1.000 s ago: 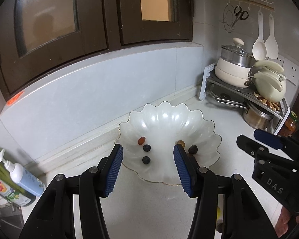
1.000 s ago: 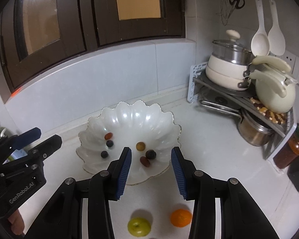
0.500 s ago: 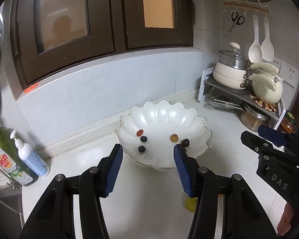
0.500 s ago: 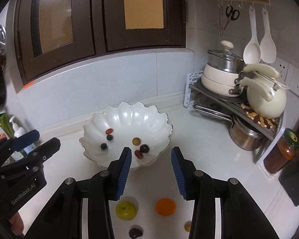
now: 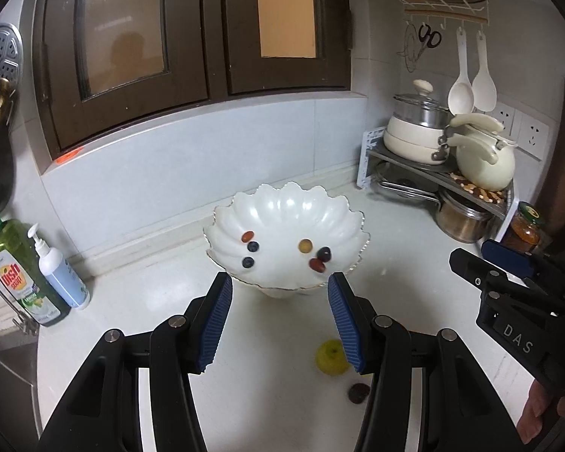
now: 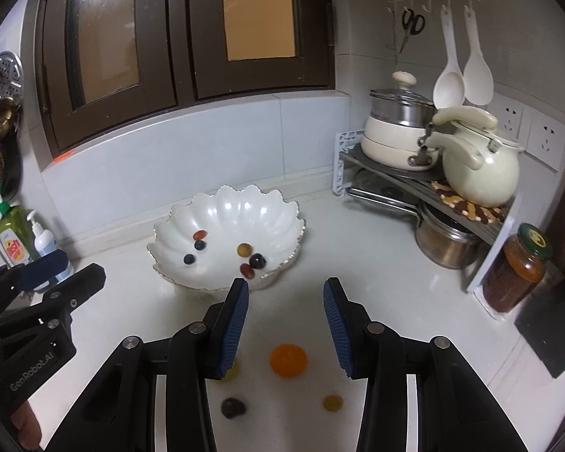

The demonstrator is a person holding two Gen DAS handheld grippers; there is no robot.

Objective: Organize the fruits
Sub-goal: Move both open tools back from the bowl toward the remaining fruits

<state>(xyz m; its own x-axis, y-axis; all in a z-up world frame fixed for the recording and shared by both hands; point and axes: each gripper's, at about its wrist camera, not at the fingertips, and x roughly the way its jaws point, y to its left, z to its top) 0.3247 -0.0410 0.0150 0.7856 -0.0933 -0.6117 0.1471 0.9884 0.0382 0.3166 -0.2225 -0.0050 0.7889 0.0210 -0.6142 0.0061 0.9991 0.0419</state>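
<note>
Right wrist view showed both tongs, right (image 6: 285, 307) and left (image 5: 278, 310), released; the orange (image 6: 288, 360) lay loose on the table (image 6: 376, 248) before the bowl (image 6: 192, 222), liable to roll if nudged.

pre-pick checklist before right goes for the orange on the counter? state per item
1. Right gripper open and empty: ok.
2. Left gripper open, empty, off to the side: ok.
3. Orange in view, roughly centred between the right fingers: ok.
4. Space around the orange: ok; green fruit, dark fruit and small yellow fruit lie apart from it.
5. Bowl upright, with room; six small fruits inside: ok.
6. Height of right fingertips above counter: cannot tell.
</note>
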